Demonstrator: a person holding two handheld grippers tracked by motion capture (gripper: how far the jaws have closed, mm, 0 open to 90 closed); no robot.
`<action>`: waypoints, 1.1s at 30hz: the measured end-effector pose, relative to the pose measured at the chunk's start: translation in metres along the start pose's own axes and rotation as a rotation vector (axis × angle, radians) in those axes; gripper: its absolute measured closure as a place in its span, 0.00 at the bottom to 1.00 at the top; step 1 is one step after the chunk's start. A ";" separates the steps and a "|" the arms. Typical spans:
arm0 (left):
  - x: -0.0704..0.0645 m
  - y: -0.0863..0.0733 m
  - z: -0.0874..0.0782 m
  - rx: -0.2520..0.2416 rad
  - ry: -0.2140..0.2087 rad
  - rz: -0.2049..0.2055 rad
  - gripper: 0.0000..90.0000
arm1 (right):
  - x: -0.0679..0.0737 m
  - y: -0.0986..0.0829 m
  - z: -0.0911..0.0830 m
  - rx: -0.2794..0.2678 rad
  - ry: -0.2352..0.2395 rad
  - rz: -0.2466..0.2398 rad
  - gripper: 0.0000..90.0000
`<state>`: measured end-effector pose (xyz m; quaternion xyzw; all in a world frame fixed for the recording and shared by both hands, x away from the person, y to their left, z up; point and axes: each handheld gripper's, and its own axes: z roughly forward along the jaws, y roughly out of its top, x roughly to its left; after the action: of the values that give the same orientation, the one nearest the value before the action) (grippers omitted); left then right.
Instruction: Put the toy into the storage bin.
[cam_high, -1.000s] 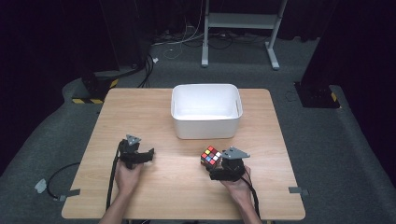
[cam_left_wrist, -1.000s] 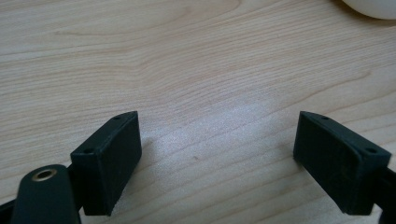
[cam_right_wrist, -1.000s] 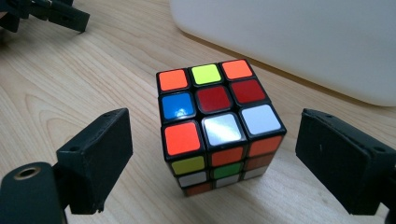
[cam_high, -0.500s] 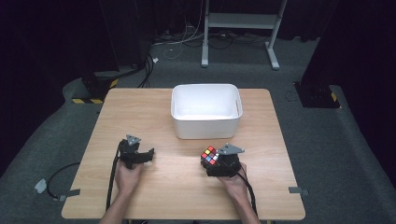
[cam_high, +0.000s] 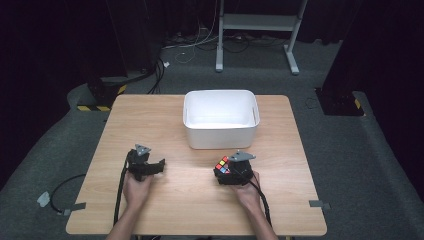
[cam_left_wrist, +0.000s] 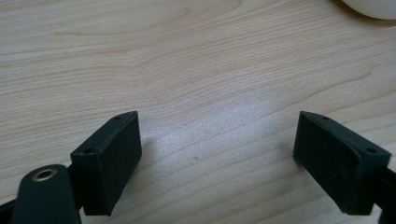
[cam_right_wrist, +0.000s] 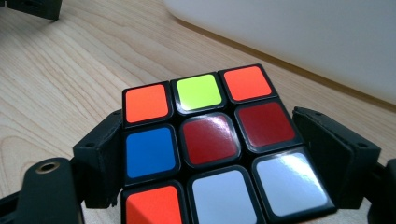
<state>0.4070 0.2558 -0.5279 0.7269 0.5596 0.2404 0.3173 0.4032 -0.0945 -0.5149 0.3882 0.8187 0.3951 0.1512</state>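
Observation:
A Rubik's cube (cam_high: 222, 164) sits between the jaws of my right gripper (cam_high: 227, 172), just in front of the white bin (cam_high: 221, 120). In the right gripper view the cube (cam_right_wrist: 210, 144) shows orange, green, red, blue and white stickers, and both black jaws of the right gripper (cam_right_wrist: 217, 149) press its sides. Whether the cube rests on the table or hangs just above it, I cannot tell. My left gripper (cam_high: 159, 166) lies on the table at the left. In its own view the left gripper (cam_left_wrist: 217, 158) stands open over bare wood.
The wooden table (cam_high: 150, 120) carries the white bin at its far middle; the bin's wall (cam_right_wrist: 303, 37) rises close behind the cube. Cables trail from both grippers off the near edge. Beyond the table are grey carpet and a metal stand (cam_high: 255, 22).
My right gripper has shifted a little to the left and farther from the person with the cube in it. The left gripper has stayed put.

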 end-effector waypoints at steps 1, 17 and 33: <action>0.000 0.000 0.000 0.000 0.000 0.000 0.17 | 0.000 0.000 0.001 0.001 0.003 0.005 0.21; 0.000 0.000 0.000 0.000 0.000 0.001 0.17 | 0.006 -0.001 0.004 -0.013 0.014 -0.037 0.34; 0.000 0.000 0.000 0.000 0.000 0.002 0.17 | 0.008 -0.001 0.003 -0.014 0.007 -0.037 0.35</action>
<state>0.4071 0.2560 -0.5278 0.7274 0.5589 0.2406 0.3173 0.3991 -0.0872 -0.5172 0.3705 0.8235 0.3994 0.1582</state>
